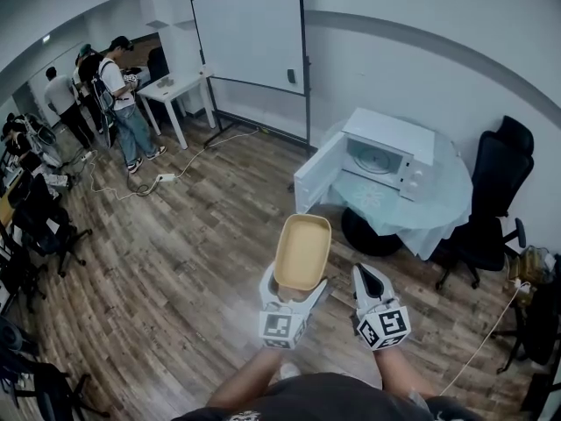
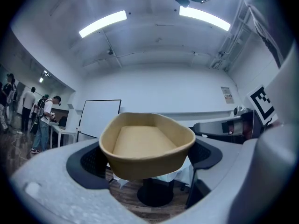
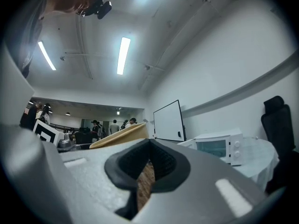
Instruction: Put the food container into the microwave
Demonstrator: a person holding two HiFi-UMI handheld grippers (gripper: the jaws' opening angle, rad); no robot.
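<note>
At chest height before the person, the left gripper (image 1: 295,288) has its jaws clamped on the near end of the food container (image 1: 303,251). The container is a shallow tan tray with rounded corners, held level with its open side up and its far end toward the microwave (image 1: 390,152), not yet inside it. The right gripper (image 1: 369,273) sits just beside it on the right, jaws brought together on nothing (only a sliver of floor shows low between the pads). Markings: each gripper carries a cube with black-and-white square markers, left cube (image 1: 279,327) and right cube (image 1: 386,326). A small notice (image 2: 227,94) on the far wall is too small to read. The microwave stands on a round table (image 1: 438,213) under a pale cloth. Its door (image 1: 320,174) is swung fully open to the left, so the cavity faces the person and the door's free edge overhangs the table rim. Clearance: bare wood floor (image 1: 193,253) lies between the person and the table. A black office chair (image 1: 491,200) stands close to the table's right rim, and a whiteboard (image 1: 250,33) stands near the wall behind. A power strip (image 1: 165,178) with its cable lies well to the left. Several people (image 1: 114,86) stand far left beside a white desk (image 1: 175,90).
</note>
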